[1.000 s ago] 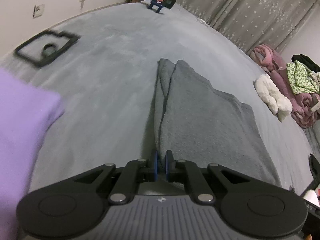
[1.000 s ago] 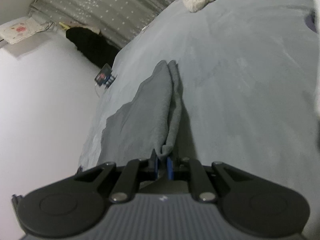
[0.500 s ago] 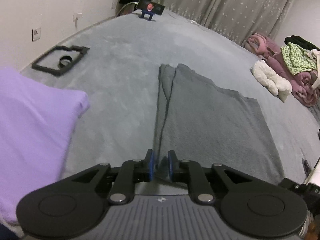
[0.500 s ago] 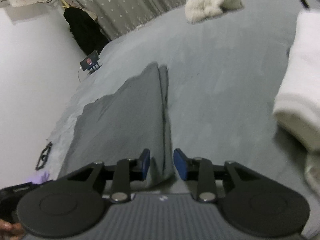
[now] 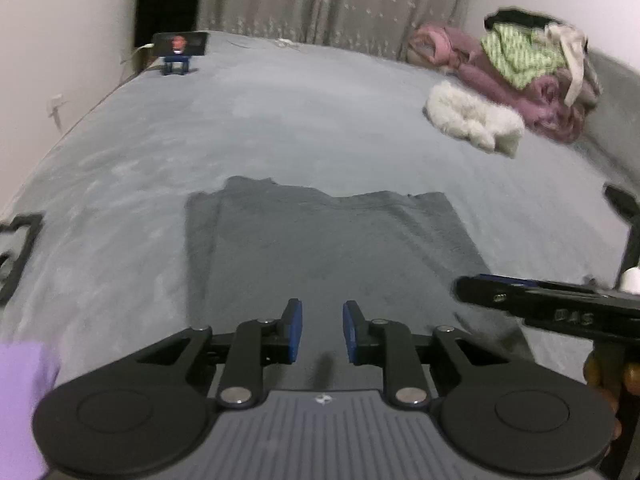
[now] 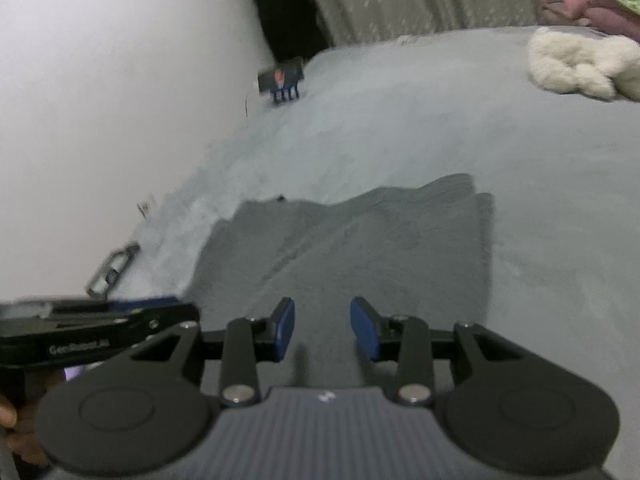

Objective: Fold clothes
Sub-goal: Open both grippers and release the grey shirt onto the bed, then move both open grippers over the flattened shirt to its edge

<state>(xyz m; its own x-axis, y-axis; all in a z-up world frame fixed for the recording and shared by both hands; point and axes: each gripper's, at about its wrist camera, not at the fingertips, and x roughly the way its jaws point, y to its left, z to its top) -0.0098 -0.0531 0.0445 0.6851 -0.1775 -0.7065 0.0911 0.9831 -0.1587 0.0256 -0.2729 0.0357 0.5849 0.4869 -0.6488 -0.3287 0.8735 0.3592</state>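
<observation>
Dark grey fleece garment (image 5: 328,248) lies flat, folded, mid grey bed cover (image 5: 280,112). Looks like between folds; next prob regrasp near hem for another fold. Left gripper (image 5: 322,334) & right gripper (image 6: 322,330) both released, empty, hovering side by side just above garment's near edge.

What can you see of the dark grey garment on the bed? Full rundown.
The dark grey garment lies flat on the lighter grey bed cover, folded into a rough rectangle. It looks like soft, matte knit or fleece. A narrower under-layer shows as a strip along its left edge; the far edge is uneven and stepped. Faint creases cross the top. Both hand-held grippers, left and right, hover open over its near edge; neither grips it. The frames are blurred, so finer detail is unclear.
</observation>
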